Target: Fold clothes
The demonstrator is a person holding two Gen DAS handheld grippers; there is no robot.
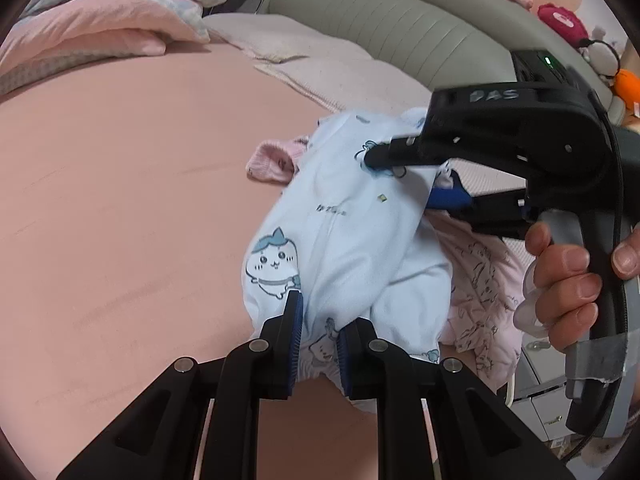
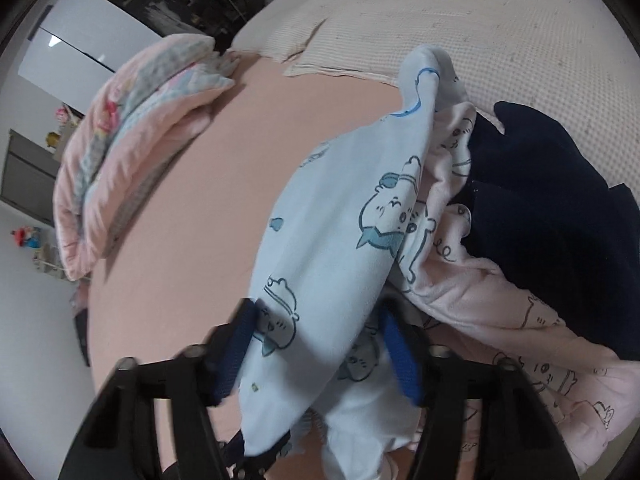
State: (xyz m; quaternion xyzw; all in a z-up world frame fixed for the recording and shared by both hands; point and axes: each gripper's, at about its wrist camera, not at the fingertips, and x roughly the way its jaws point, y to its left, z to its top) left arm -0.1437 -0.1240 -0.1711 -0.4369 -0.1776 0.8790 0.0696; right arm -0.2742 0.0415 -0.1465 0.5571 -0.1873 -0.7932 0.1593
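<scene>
Now, garment: my light-blue cartoon-print garment (image 1: 344, 216) lies bunched on the pink bed sheet (image 1: 120, 200), partly draped over the other clothes to its right.
Print: blue-capped cat figures, one just beyond my left pads.
Left hand-held gripper (image 1: 318, 344): narrow, the blue pads pinched on a fold at the near edge of the light-blue garment.
Right hand-held gripper (image 2: 320, 352): jaws partway apart, with the light-blue garment running between them; the picture is blurred and I cannot tell whether the pads press on the cloth.
Right hand-held gripper from the left view: it reaches in from the right, its upper finger (image 1: 384, 156) lying on the far part of the garment, its blue-padded lower finger beneath the cloth edge.
My right hand (image 1: 568, 276): fingers wrapped round the grey handle.
Under and beside: a pale-pink cartoon-print garment (image 2: 500, 300) lies against the blue one on its right side; a navy garment (image 2: 552, 200) lies on the pink one, further right.
Small item: a pink ribbed cuff or sock (image 1: 272, 162) peeks out at the far left edge of the blue garment.
Further out: a folded pink and checked quilt (image 1: 108, 20) at the far side of the bed, well apart from the clothes.
Beyond: a pale waffle-textured blanket (image 2: 500, 32) and a grey padded headboard (image 1: 380, 12), with plush toys (image 1: 560, 20) along its top.
</scene>
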